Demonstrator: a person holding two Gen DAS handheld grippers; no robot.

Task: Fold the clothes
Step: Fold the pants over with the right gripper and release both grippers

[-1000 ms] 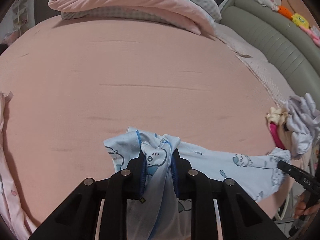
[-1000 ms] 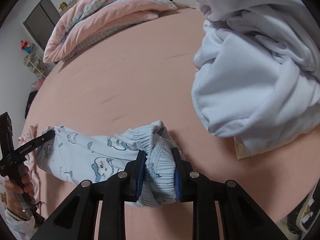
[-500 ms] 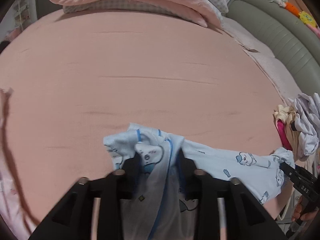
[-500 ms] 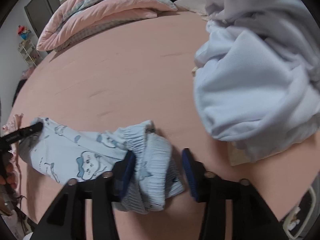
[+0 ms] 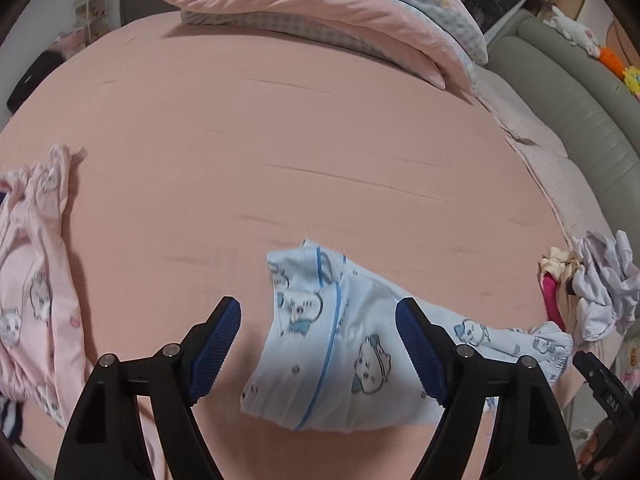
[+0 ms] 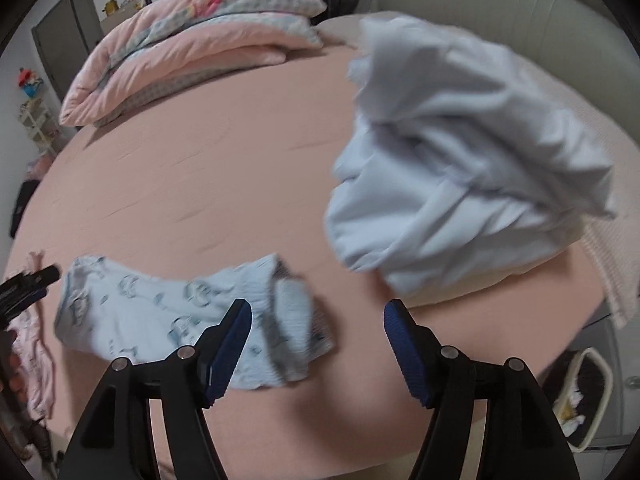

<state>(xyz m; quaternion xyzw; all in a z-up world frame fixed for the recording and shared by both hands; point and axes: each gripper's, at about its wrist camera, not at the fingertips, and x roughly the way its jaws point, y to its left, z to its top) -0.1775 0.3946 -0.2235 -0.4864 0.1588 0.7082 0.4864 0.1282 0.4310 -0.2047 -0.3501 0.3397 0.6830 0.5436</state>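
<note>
The blue pajama (image 5: 340, 344) lies on the pink bed (image 5: 280, 140), released. Both the left gripper (image 5: 318, 344) and the right gripper (image 6: 318, 344) are opening above it, fingers touching nothing.

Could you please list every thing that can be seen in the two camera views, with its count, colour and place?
printed garment: one, light blue with cartoon animals, flat on the sheet below both grippers
bed sheet: one, salmon pink, covers the bed
folded quilt: one, pink with checked parts, far end of bed
pink garment: one, pale pink with animal print, left edge of bed
clothes pile: one, mostly pale lavender-white, right side of bed
headboard: one, grey-green, padded, right of bed
left gripper: black with blue pads, jaws opening, touching nothing
right gripper: black with blue pads, jaws opening, touching nothing
</note>
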